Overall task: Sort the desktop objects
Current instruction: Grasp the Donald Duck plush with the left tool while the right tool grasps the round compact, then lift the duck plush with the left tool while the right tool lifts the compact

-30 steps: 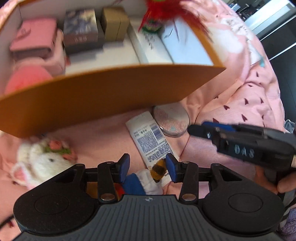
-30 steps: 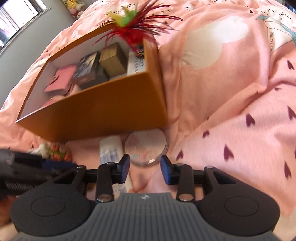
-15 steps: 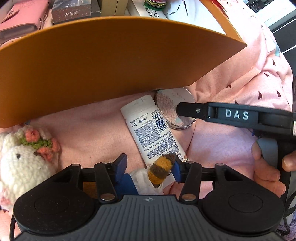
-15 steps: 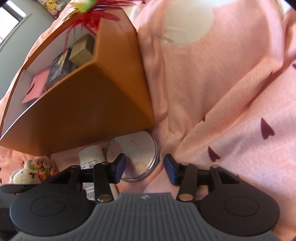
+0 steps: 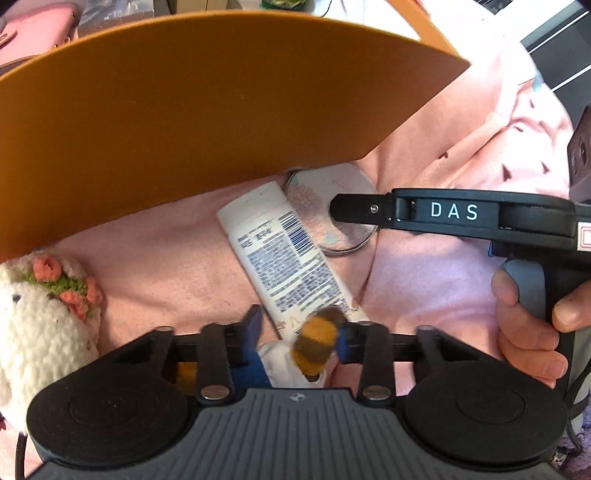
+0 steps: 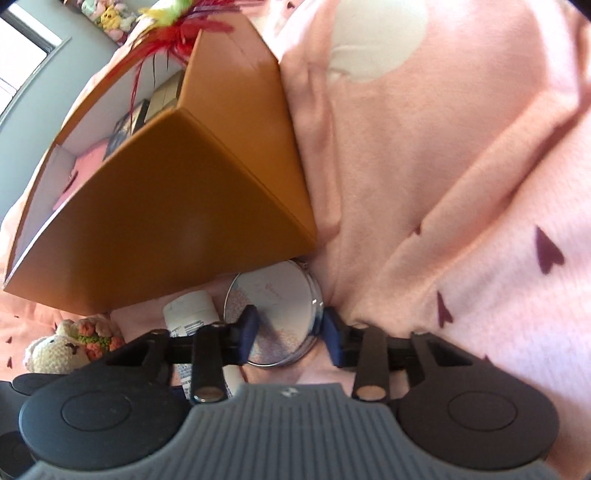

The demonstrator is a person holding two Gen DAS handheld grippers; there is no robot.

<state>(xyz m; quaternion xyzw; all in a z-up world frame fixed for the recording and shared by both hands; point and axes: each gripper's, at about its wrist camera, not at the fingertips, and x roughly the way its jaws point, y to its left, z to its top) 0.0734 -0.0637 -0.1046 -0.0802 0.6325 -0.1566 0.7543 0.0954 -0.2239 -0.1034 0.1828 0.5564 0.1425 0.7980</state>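
Note:
My left gripper [image 5: 298, 336] hangs low over the pink blanket, its jaws closing. A small knitted doll [image 5: 316, 345] with a yellow-brown striped part lies between them; the stripe touches the right-hand pad and a gap shows on the other side. The doll lies on the end of a white tube [image 5: 284, 254] with a barcode. Beside the tube lies a round compact [image 6: 280, 295] at the foot of the orange box [image 6: 184, 203]. My right gripper [image 6: 291, 330] is closing at the compact, one pad over its lid and the other at its right rim, without a clear squeeze.
The orange box [image 5: 184, 110] holds a pink wallet, small boxes and red feathers [image 6: 173, 29]. A white knitted animal [image 5: 40, 310] with a flower crown lies at the left. A hand [image 5: 524, 325] holds the right gripper's handle. Folds of the pink blanket [image 6: 443, 184] rise to the right.
Both grippers came down closer to the bedding. Their jaws widened, then narrowed. The right gripper moved over the compact, and the doll now sits deeper between the left jaws.

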